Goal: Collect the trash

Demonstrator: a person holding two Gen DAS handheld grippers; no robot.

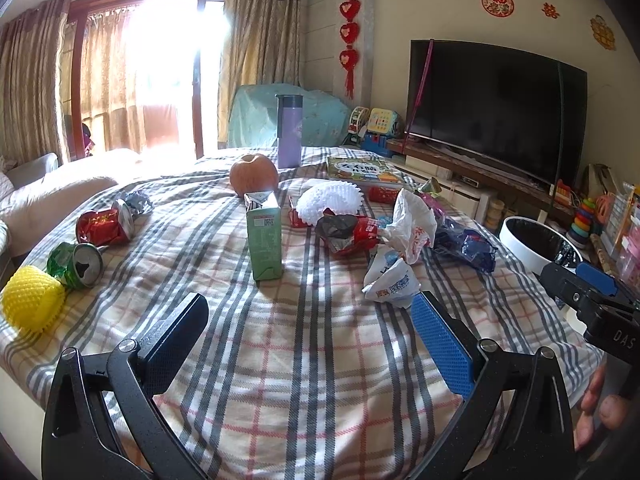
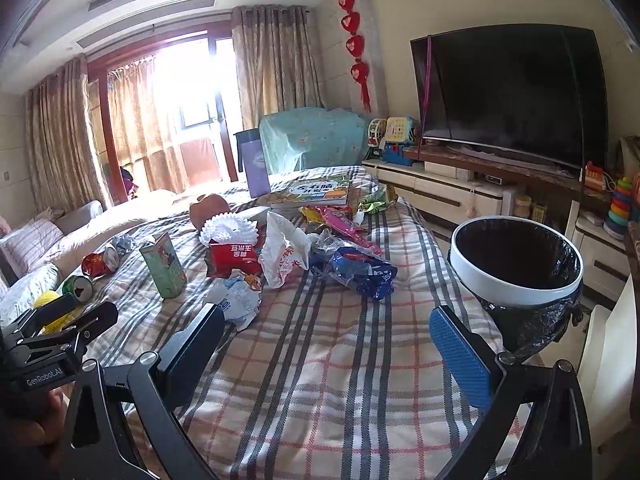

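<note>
Trash lies on a plaid-covered table point(image 1: 304, 360): a green carton point(image 1: 264, 236) standing upright, a crushed red can point(image 1: 105, 224), a green can point(image 1: 78, 265), a yellow foam net point(image 1: 32, 303), a crumpled white wrapper point(image 1: 390, 282), a red snack bag point(image 1: 348, 232), a white plastic bag point(image 1: 412, 220) and a blue bag point(image 1: 466, 246). A white bin with a black liner point(image 2: 516, 264) stands at the table's right edge. My left gripper point(image 1: 310, 320) is open and empty, short of the carton. My right gripper point(image 2: 328, 336) is open and empty, left of the bin.
An apple point(image 1: 254, 174), a purple bottle point(image 1: 289, 132) and a picture book point(image 1: 362, 170) sit at the table's far side. A white foam net point(image 1: 330, 196) lies mid-table. A TV point(image 1: 496, 108) and toys are on the right, a sofa point(image 1: 24, 200) on the left.
</note>
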